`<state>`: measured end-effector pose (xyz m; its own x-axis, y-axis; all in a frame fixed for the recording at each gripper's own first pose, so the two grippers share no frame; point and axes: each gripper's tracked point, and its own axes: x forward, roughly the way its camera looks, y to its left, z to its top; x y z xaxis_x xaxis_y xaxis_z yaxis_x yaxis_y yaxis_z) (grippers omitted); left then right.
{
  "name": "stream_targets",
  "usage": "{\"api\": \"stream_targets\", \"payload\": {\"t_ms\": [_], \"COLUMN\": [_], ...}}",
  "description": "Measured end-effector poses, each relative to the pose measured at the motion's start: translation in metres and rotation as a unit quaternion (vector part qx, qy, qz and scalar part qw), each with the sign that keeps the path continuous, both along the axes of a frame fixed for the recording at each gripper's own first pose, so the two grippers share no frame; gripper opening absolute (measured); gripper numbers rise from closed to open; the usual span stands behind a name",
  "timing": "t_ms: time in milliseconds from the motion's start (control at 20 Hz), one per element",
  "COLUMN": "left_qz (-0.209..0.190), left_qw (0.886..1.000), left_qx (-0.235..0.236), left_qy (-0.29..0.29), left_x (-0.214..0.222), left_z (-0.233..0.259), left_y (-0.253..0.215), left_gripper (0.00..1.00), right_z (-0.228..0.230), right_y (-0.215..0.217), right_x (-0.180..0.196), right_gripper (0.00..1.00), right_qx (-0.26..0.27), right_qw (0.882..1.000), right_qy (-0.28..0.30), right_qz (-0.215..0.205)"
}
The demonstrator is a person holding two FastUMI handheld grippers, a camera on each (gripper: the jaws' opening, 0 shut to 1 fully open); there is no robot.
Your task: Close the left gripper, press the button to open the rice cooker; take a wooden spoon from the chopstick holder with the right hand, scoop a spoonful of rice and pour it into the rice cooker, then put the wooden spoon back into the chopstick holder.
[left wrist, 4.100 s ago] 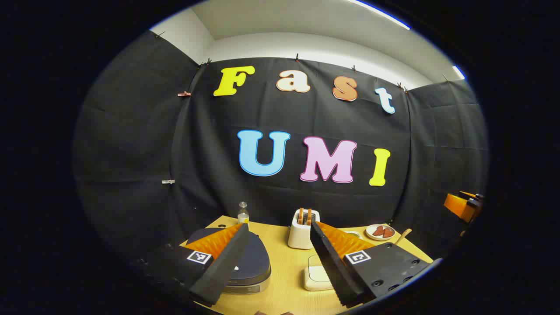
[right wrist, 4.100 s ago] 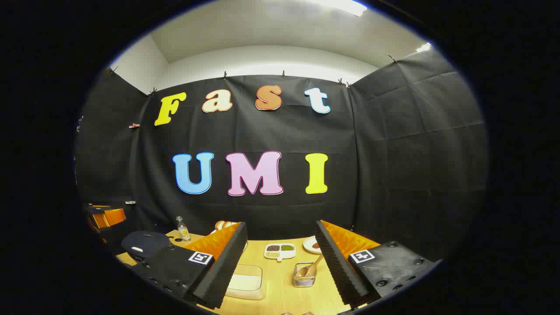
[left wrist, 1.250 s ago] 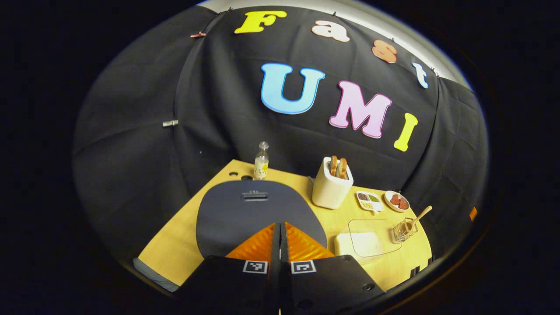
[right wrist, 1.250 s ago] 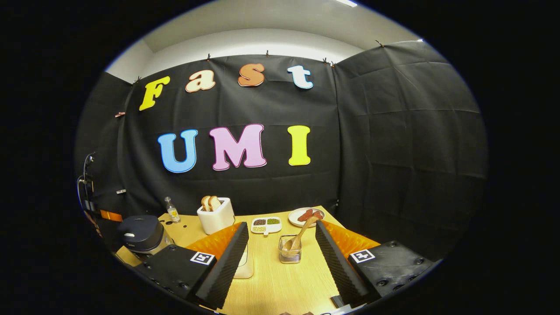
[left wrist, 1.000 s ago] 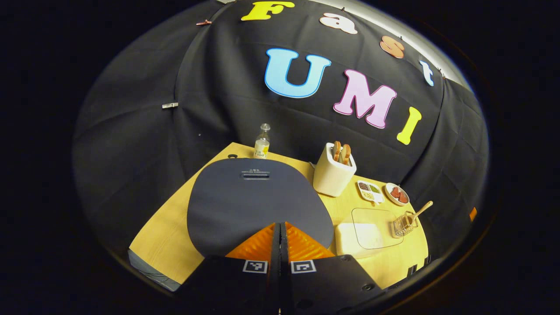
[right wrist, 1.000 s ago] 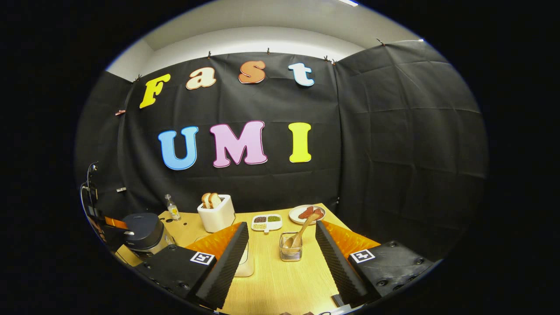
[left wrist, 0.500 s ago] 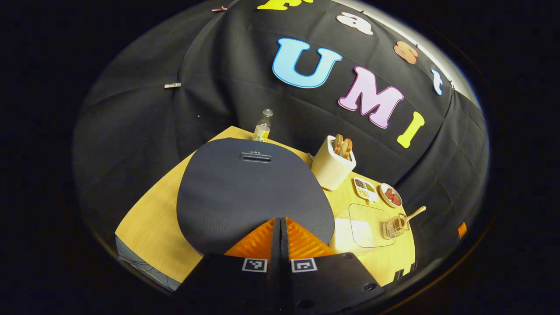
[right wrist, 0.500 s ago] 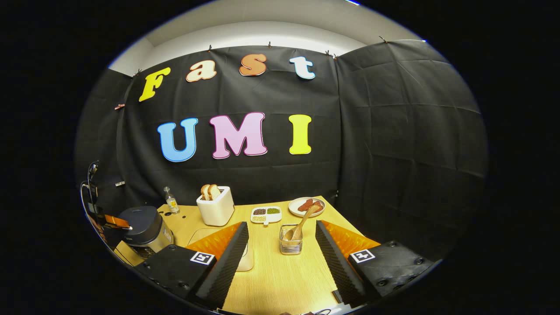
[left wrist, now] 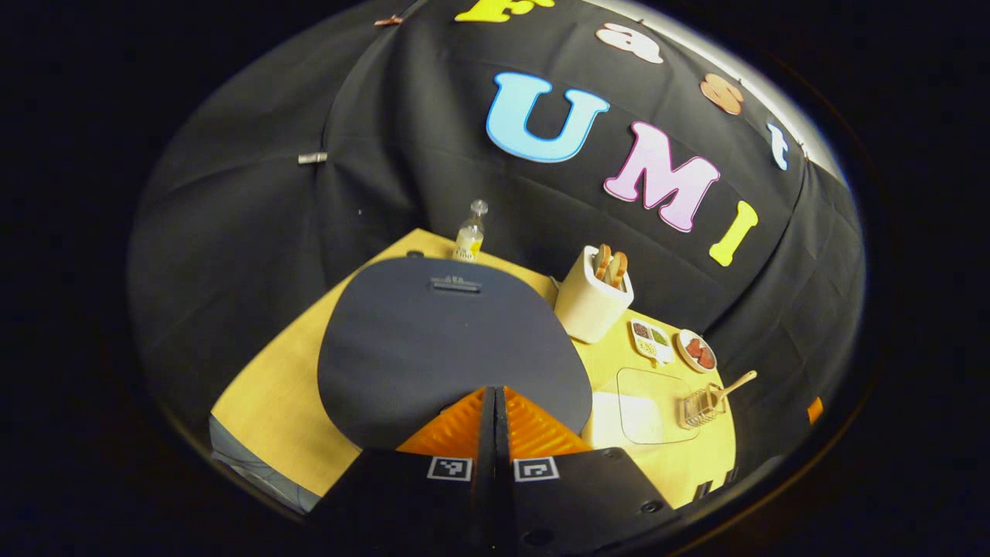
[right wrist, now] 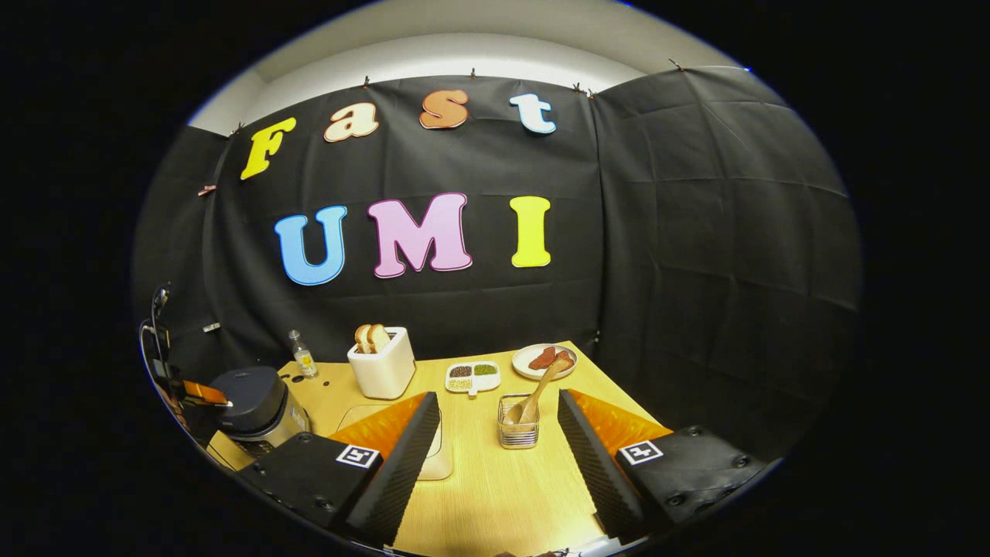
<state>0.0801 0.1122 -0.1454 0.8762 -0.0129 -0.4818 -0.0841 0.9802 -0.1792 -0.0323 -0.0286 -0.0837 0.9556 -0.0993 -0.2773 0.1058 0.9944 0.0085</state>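
One wooden spoon (right wrist: 535, 392) stands in one chopstick holder (right wrist: 517, 432); left hand-held gripper (left wrist: 495, 396) pinched together empty, right hand-held gripper (right wrist: 499, 418) spread wide.

My left tongs (left wrist: 495, 402) sit with both fingers pressed flat together, nothing between them, their tips at the near edge of the rice cooker (left wrist: 452, 348), whose dark lid is down. Behind the cooker, at the bench's (left wrist: 263, 394) far edge, a small bottle (left wrist: 469, 232) stands upright. To the cooker's right I see a white toaster (left wrist: 589, 302) with two slices of bread in it, then a small divided dish (left wrist: 648, 340) and a plate (left wrist: 696, 350) near the far right edge. Nearer me lies a pale container with a clear lid (left wrist: 646, 398), and just beside it the wire chopstick holder (left wrist: 698, 408) with the wooden spoon (left wrist: 735, 384) leaning out to the right.
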Motion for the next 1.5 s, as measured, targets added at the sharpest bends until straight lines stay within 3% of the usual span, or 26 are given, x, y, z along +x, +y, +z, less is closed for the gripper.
{"api": "stream_targets", "payload": {"t_ms": [150, 250, 400, 550, 650, 850, 1200, 1500], "left_qz": [0.013, 0.018, 0.001, -0.026, -0.034, -0.011, 0.009, 0.036], "left_qw": [0.991, 0.98, 0.972, 0.976, 0.981, 0.985, 0.986, 0.989], "left_qx": [0.09, 0.115, 0.115, 0.086, 0.046, 0.048, 0.075, 0.087], "left_qy": [-0.098, -0.16, -0.203, -0.198, -0.185, -0.168, -0.149, -0.115], "left_x": [0.014, 0.019, 0.018, 0.018, 0.015, 0.013, 0.01, -0.018], "left_z": [0.079, 0.131, 0.156, 0.145, 0.134, 0.119, 0.106, 0.084], "left_y": [-0.002, -0.01, -0.036, -0.067, -0.087, -0.094, -0.116, -0.132], "left_gripper": [0.06, 0.06, 0.07, 0.11, 0.25, 0.98, 0.95, 0.95], "right_z": [0.004, 0.004, 0.002, -0.007, -0.014, -0.031, -0.062, -0.106], "right_y": [-0.007, -0.011, -0.019, -0.028, -0.035, -0.047, -0.062, -0.059], "right_x": [0.004, 0.007, 0.015, 0.025, 0.034, 0.053, 0.072, 0.099], "right_gripper": [0.96, 0.96, 0.96, 0.96, 0.96, 0.97, 0.98, 0.99], "right_qx": [-0.002, -0.004, 0.003, 0.008, 0.014, 0.036, 0.055, 0.084], "right_qw": [1.0, 1.0, 1.0, 1.0, 0.999, 0.998, 0.995, 0.989], "right_qy": [0.0, 0.0, 0.004, 0.016, 0.026, 0.046, 0.078, 0.122], "right_qz": [-0.009, -0.012, -0.017, -0.02, -0.021, -0.022, -0.002, 0.023]}}
